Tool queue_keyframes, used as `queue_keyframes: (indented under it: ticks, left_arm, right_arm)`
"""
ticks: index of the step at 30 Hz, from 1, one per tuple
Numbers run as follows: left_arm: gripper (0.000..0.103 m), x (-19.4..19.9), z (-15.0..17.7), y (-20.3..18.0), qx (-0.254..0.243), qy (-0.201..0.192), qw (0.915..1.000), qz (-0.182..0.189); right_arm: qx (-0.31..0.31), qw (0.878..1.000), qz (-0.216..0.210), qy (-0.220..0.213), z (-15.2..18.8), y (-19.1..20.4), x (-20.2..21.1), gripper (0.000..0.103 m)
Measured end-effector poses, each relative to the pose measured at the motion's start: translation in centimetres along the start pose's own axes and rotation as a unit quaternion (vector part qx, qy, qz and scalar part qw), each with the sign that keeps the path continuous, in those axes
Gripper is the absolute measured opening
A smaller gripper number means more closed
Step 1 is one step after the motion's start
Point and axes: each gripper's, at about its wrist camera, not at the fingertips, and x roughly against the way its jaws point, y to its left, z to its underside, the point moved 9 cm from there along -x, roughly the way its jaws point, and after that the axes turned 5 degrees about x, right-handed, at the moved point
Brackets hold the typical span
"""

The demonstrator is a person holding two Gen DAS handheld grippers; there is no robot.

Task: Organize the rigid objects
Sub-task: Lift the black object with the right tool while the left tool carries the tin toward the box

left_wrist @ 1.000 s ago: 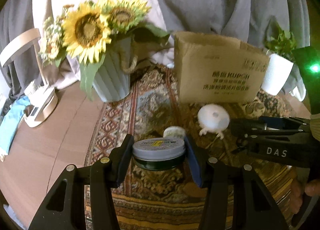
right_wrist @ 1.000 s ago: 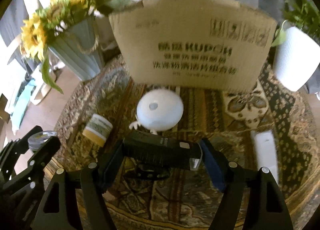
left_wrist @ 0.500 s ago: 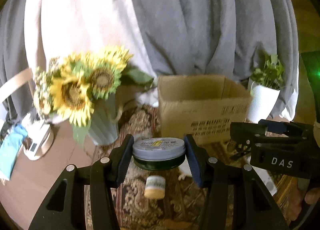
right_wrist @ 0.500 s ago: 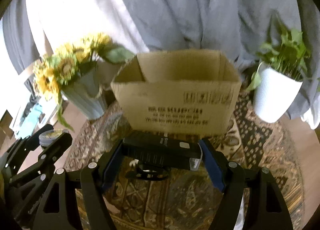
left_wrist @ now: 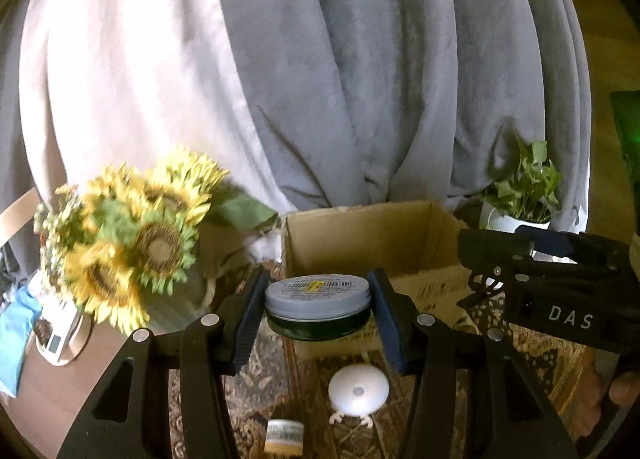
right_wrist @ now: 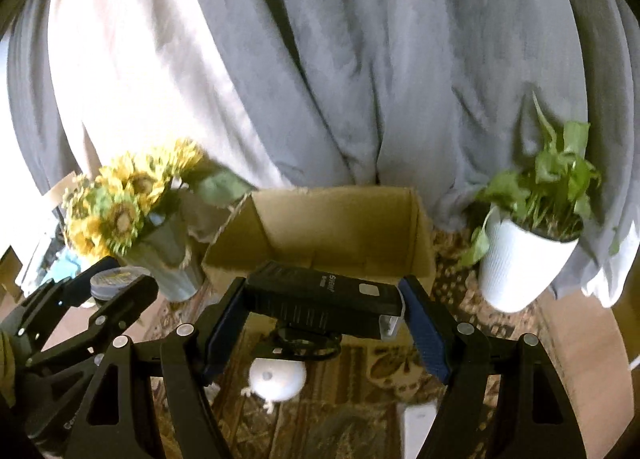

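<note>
My left gripper (left_wrist: pixel 318 309) is shut on a round green tin with a grey lid (left_wrist: pixel 318 305), held in the air in front of the open cardboard box (left_wrist: pixel 360 235). My right gripper (right_wrist: pixel 324 307) is shut on a flat black device (right_wrist: pixel 320 295), also raised just in front of the box (right_wrist: pixel 340 223). The right gripper shows at the right of the left wrist view (left_wrist: pixel 560 283); the left gripper with the tin shows at the left of the right wrist view (right_wrist: pixel 116 281). A white round gadget (left_wrist: pixel 358 389) and a small cream jar (left_wrist: pixel 284 435) lie on the patterned cloth below.
A sunflower vase (left_wrist: pixel 132 247) stands left of the box and a white potted plant (right_wrist: pixel 524 259) to its right. Grey curtains hang behind. A white oblong object (right_wrist: pixel 416 431) lies on the cloth at the right. A white stand (left_wrist: pixel 60 339) sits far left.
Both grippers have risen with their objects and tilted up; the box's open top now shows, and the white gadget and jar have dropped low in view.
</note>
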Motion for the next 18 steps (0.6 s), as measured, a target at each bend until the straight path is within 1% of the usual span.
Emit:
queue_keyframes:
  ticks: [10,18]
  left_arm:
    - [0.051,-2.9,-2.9,-1.1,-0.019,-0.002,0.9998,-0.008]
    - [0.051,-6.2,-3.3,-1.3,-0.032,0.024,0.9992,-0.007]
  right_arm:
    - [0.011,1.000,0.001,-0.011,-3.7,-1.9,-1.8,0.076]
    - [0.011,1.000,-0.004,0.000,-4.8,-2.9,-4.6,0.076]
